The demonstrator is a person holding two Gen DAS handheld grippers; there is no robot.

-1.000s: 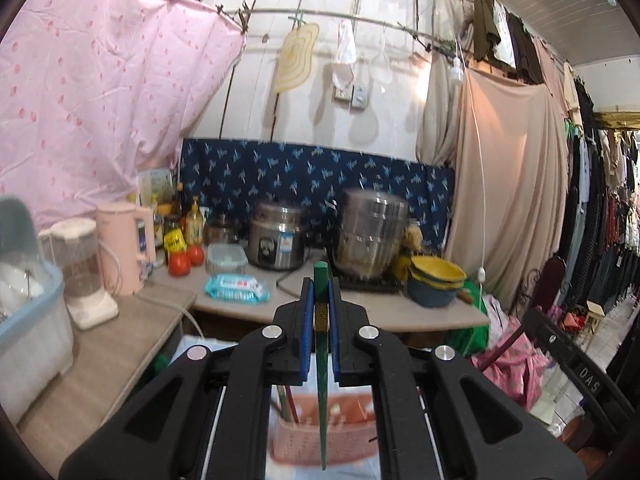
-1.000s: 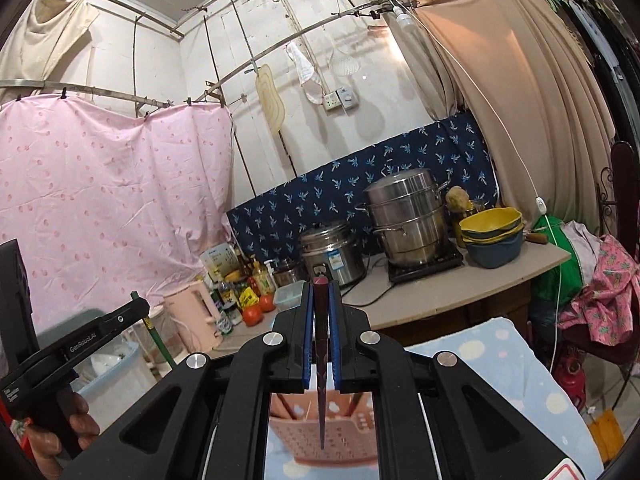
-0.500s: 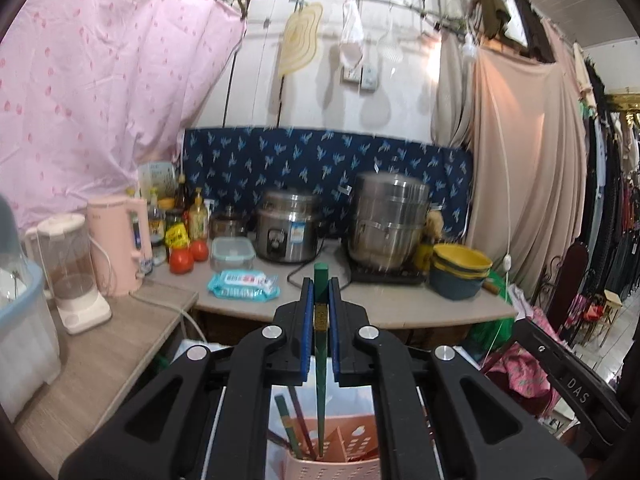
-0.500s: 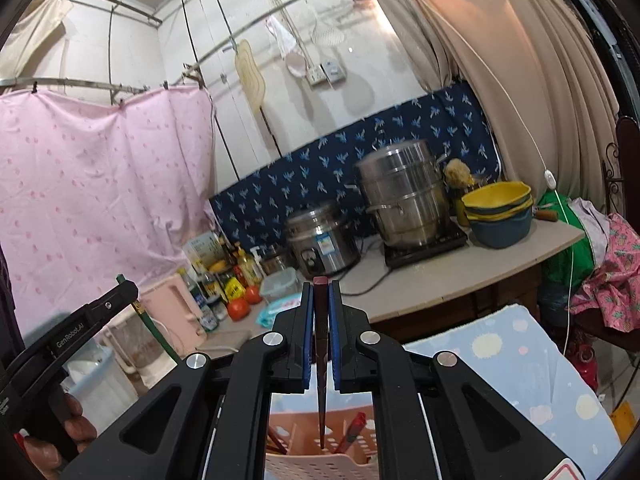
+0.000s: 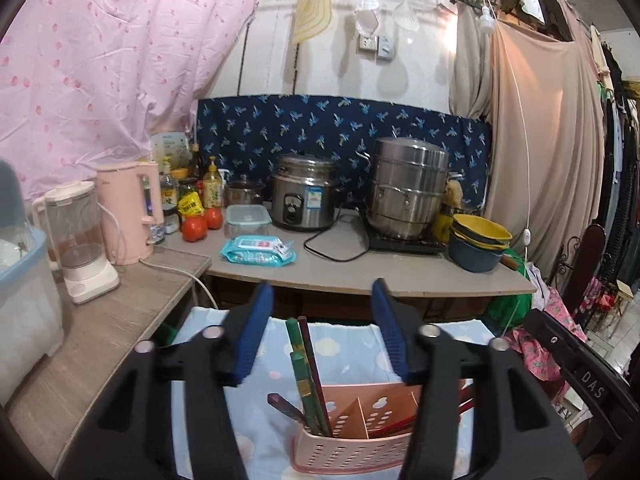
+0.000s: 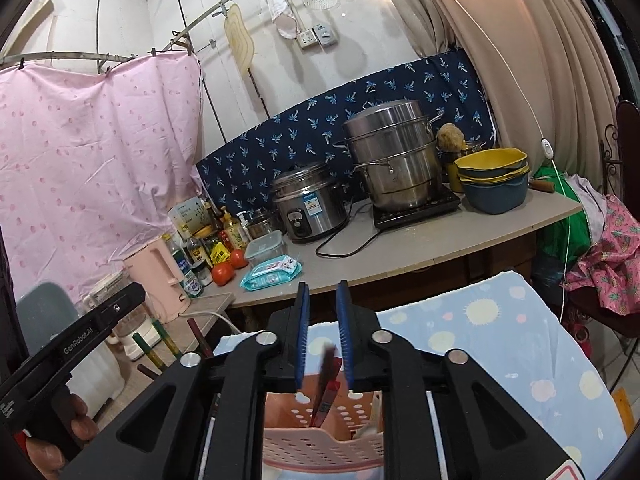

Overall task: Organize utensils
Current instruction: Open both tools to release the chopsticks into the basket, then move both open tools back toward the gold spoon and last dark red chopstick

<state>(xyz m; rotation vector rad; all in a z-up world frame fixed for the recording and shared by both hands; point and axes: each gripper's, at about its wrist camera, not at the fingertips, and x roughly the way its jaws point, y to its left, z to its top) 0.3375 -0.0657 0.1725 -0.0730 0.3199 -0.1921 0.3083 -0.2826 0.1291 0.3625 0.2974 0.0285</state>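
Observation:
A pink perforated utensil basket [image 5: 352, 440] stands on a blue patterned cloth [image 5: 344, 344] right under both grippers. My left gripper [image 5: 321, 284] has its jaws opening wide, and nothing is between the blue pads [image 5: 256, 332]. Green chopsticks [image 5: 299, 364] and a dark red one [image 5: 310, 356] lean in the basket's left compartment below it. My right gripper [image 6: 323, 285] is opening too. A blurred red chopstick [image 6: 325, 380] hangs loose between its jaws, its tip inside the basket [image 6: 320, 448]. The right wrist view also shows the left gripper's body [image 6: 80, 332], held by a hand [image 6: 60, 432].
Behind the cloth runs a counter [image 5: 400, 276] with a rice cooker [image 5: 304, 204], a steel steamer pot [image 5: 408, 188], stacked bowls [image 5: 478, 242], a wipes pack [image 5: 258, 250] and tomatoes [image 5: 195, 228]. A pink kettle [image 5: 128, 216], a blender [image 5: 76, 240] and a blue bin [image 5: 24, 300] stand left.
Both grippers sank toward the basket and opened. The green chopstick left the left gripper's pads and now stands in the basket. The red one has slipped free of the right pads.

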